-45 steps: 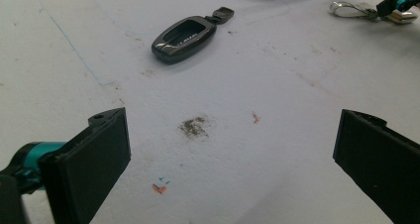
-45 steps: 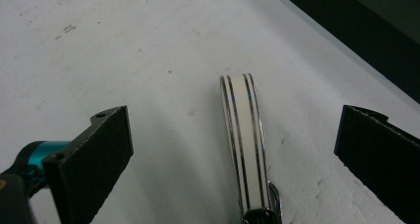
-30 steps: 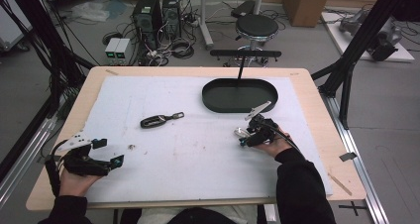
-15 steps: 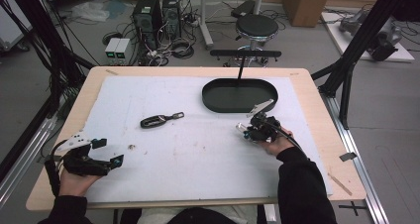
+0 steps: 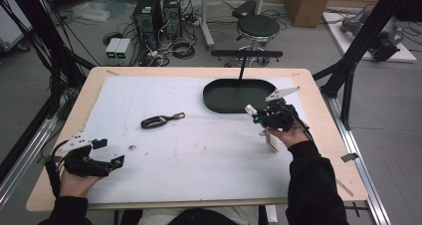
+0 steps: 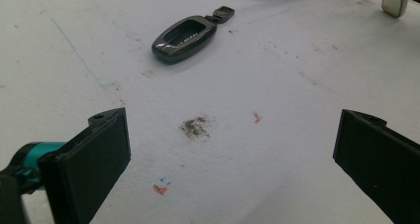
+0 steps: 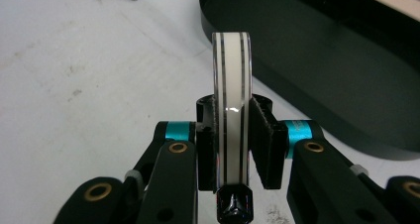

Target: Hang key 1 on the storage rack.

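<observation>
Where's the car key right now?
The car key lies on the white mat, left of the black tray in the high view, untouched, ahead of the left hand-held gripper.

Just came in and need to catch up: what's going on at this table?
A person works with a gripper in each hand. The right gripper is shut on a thin white object with dark stripes, held on edge above the white mat beside the black oval tray. The left gripper is open near the table's front left corner. A dark car key fob lies on the mat.

Two hand-held grippers: left point(image 5: 112, 163), right point(image 5: 251, 114); one key fob point(image 5: 155, 121); one white card point(image 7: 231, 117); one black tray point(image 5: 219, 98).
</observation>
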